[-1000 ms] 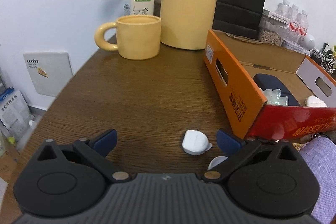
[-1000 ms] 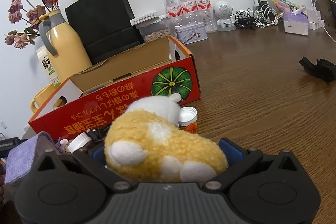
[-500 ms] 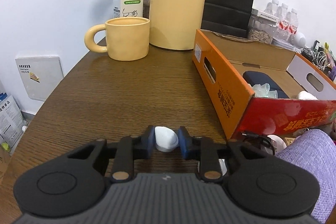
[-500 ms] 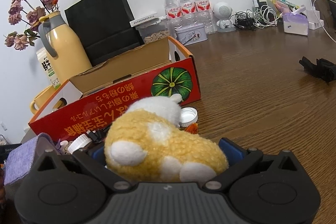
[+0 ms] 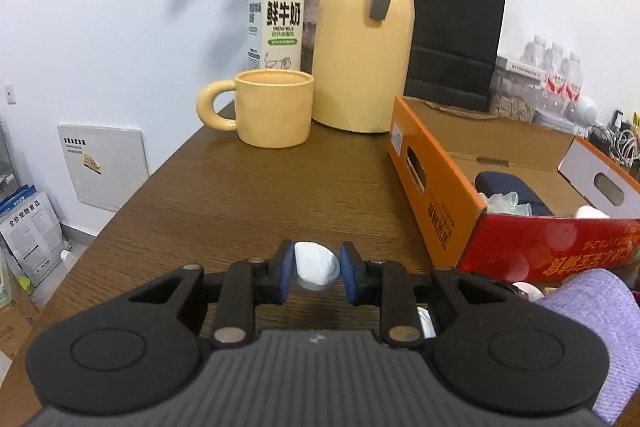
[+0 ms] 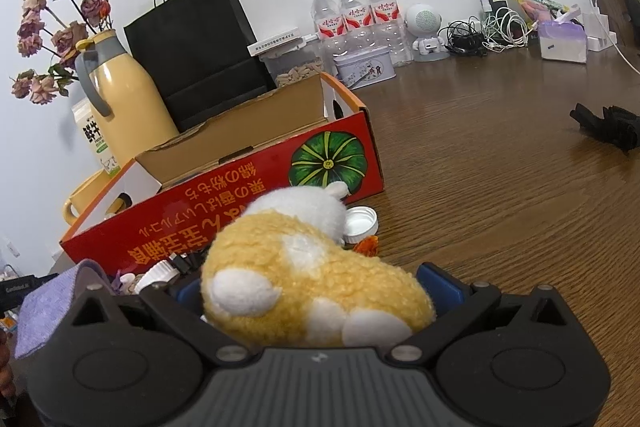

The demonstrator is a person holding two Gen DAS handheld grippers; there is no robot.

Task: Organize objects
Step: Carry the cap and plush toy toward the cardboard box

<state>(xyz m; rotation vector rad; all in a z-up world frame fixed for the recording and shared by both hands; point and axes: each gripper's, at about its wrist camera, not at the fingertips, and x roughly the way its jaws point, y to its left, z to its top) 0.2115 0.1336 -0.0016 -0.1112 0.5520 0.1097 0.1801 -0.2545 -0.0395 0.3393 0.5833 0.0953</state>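
Note:
My left gripper [image 5: 316,273] is shut on a small white plastic cup [image 5: 315,264] and holds it above the brown table, left of the open orange-red cardboard box [image 5: 432,183]. The box holds a dark blue case [image 5: 508,187] and some white items. My right gripper [image 6: 316,291] is shut on a yellow and white plush toy [image 6: 308,279], which fills the space between its fingers. The same box [image 6: 224,203] lies just beyond the toy in the right wrist view.
A yellow mug [image 5: 272,109], milk carton [image 5: 278,27], yellow thermos jug [image 5: 362,39] and black paper bag [image 5: 456,27] stand at the back. A white bottle cap [image 6: 360,225] and small clutter lie by the box. Purple cloth [image 5: 592,311] is at right. Water bottles [image 6: 352,19] and cables [image 6: 492,31] line the wall.
My left gripper closed on the white cup and lifted it off the table, tilting the view upward. The right gripper with the plush toy has barely moved.

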